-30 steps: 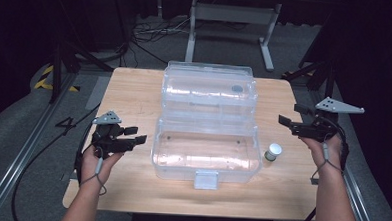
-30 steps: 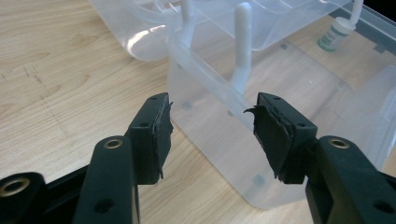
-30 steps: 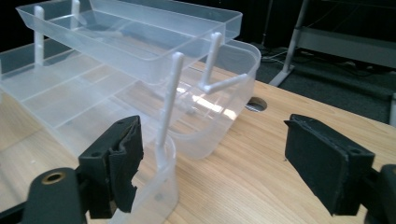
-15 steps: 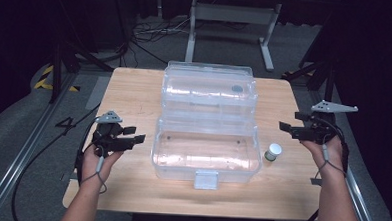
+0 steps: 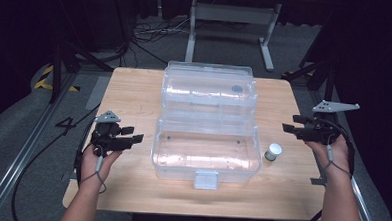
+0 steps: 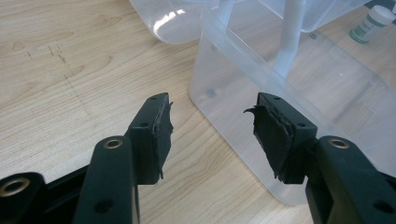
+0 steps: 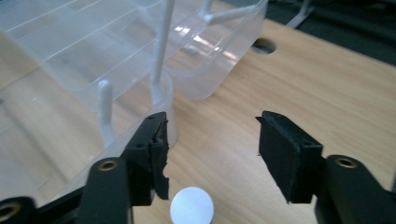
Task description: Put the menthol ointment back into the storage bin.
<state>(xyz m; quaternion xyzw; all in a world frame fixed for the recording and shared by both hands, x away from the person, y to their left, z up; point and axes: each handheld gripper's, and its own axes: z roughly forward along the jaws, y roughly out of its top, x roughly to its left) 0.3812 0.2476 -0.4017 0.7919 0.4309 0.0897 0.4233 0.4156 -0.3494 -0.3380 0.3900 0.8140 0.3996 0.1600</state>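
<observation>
Table [image 5: 134, 93] of pale wood carries a clear plastic box [image 5: 205, 151] at its middle, lid [image 5: 210, 88] thrown back toward the far edge and a white latch [image 5: 205, 179] facing the near edge. Bare wood runs wide on both sides of the box and in a narrower strip along the near edge. A small white-capped bottle [image 5: 273, 152] stands upright just beside the box's right wall, apart from it.

Left gripper [image 5: 133, 134] hovers over the left strip, near the box's left wall, jaws well apart and holding nothing; in the left gripper view the box's near corner lies between and beyond them. Right gripper [image 5: 289, 123] hangs near the table's right edge, jaws likewise spread wide and empty; in the right gripper view the bottle's cap [image 7: 192, 205] sits just below the gap.

Around the table lie grey floor [image 5: 12, 147], loose cables [image 5: 152, 33], a white frame [image 5: 228, 14] and yellow-black tape [image 5: 48, 76]; the room beyond is dark.
</observation>
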